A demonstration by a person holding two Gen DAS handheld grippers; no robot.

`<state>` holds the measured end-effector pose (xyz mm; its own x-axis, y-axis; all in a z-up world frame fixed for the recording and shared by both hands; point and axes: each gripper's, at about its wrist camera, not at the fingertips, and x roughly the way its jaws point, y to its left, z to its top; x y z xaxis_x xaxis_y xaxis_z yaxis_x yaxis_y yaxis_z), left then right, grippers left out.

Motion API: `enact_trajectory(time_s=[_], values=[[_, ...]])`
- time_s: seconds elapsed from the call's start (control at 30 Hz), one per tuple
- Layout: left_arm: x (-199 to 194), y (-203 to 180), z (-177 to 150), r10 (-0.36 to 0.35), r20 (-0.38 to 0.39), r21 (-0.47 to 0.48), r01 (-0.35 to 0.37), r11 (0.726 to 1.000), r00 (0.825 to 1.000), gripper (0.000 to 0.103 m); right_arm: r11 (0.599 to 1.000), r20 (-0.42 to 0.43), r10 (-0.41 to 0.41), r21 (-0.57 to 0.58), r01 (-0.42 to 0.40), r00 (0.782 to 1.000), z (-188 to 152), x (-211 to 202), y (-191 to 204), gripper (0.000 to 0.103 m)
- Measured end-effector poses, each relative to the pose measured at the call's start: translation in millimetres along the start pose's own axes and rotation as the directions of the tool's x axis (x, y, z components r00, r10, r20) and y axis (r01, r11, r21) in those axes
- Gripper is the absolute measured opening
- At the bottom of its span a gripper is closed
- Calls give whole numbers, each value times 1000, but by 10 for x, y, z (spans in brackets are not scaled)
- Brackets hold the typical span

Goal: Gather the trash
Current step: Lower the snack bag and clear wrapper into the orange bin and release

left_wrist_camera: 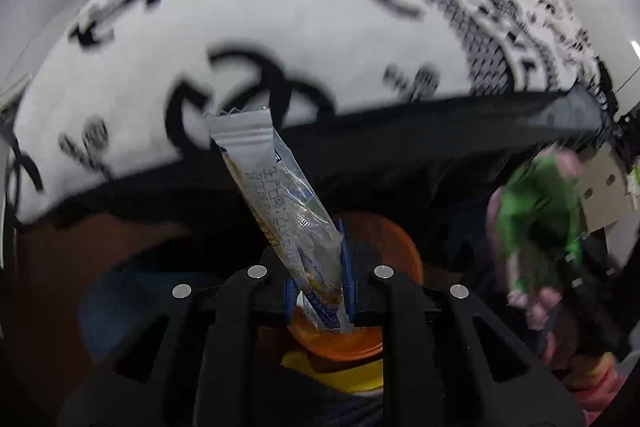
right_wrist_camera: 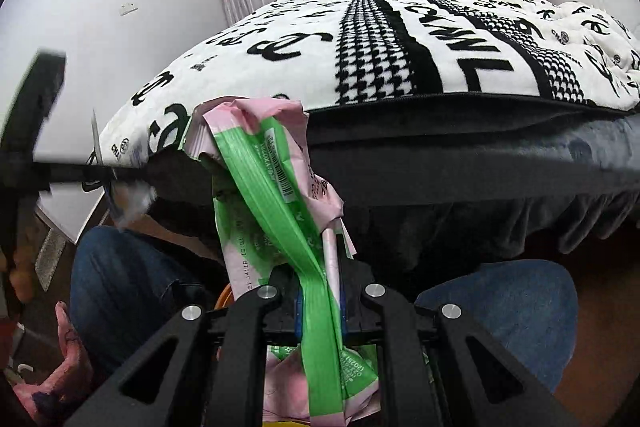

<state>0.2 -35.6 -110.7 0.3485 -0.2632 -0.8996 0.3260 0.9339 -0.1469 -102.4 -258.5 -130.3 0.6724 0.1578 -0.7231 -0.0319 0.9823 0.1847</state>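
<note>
While the left gripper (left_wrist_camera: 318, 291) clamps a stick sachet (left_wrist_camera: 276, 195) between its jaws, the right gripper (right_wrist_camera: 320, 301) pinches a pink-green wrapper (right_wrist_camera: 276, 183) likewise.

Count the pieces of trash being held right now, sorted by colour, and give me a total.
Silver and clear plastic stick sachet, clamped in the left gripper: 1
Pink and green crumpled plastic wrapper, clamped in the right gripper: 1
Total: 2
</note>
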Motion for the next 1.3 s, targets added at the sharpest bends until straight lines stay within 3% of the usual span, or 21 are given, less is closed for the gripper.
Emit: enact_trajectory(time_s=[0.23,0.43,0.67,0.9,1.03,1.07,1.1,1.13,1.17,1.2,1.3], values=[[603,-2,-245,26,-130,16,-24,1000,991,17,1000,-51,-12,8,12,999,-32,221,-7,11],[1141,-142,-371,30,-262,59,-15,998,965,17,1000,-167,7,2,-7,986,-121,622,6,11],[1682,-237,-530,53,-382,92,-19,996,923,17,999,-327,40,24,-34,944,-251,1258,-36,12],[2000,-149,-612,46,-443,73,-15,997,895,17,999,-461,47,42,-31,886,-472,1760,-66,12],[2106,-122,-660,41,-467,67,-12,998,883,18,999,-488,36,38,-20,872,-515,1861,-52,16],[2119,-113,-657,45,-469,64,-17,998,882,22,999,-486,38,45,-19,873,-509,1864,-58,25],[2131,-103,-649,56,-469,64,-29,998,882,34,999,-480,35,52,-12,877,-486,1866,-64,31],[2133,-96,-638,61,-467,63,-35,997,882,43,998,-472,34,60,-7,881,-464,1851,-84,49],[2119,-77,-627,66,-462,62,-42,997,884,64,998,-460,35,68,-4,887,-445,1828,-103,62],[2094,-63,-610,78,-448,64,-55,996,890,72,997,-452,29,72,4,892,-432,1814,-104,65],[2035,-44,-542,100,-423,76,-75,994,900,72,995,-445,39,98,5,895,-400,1787,-136,68]])
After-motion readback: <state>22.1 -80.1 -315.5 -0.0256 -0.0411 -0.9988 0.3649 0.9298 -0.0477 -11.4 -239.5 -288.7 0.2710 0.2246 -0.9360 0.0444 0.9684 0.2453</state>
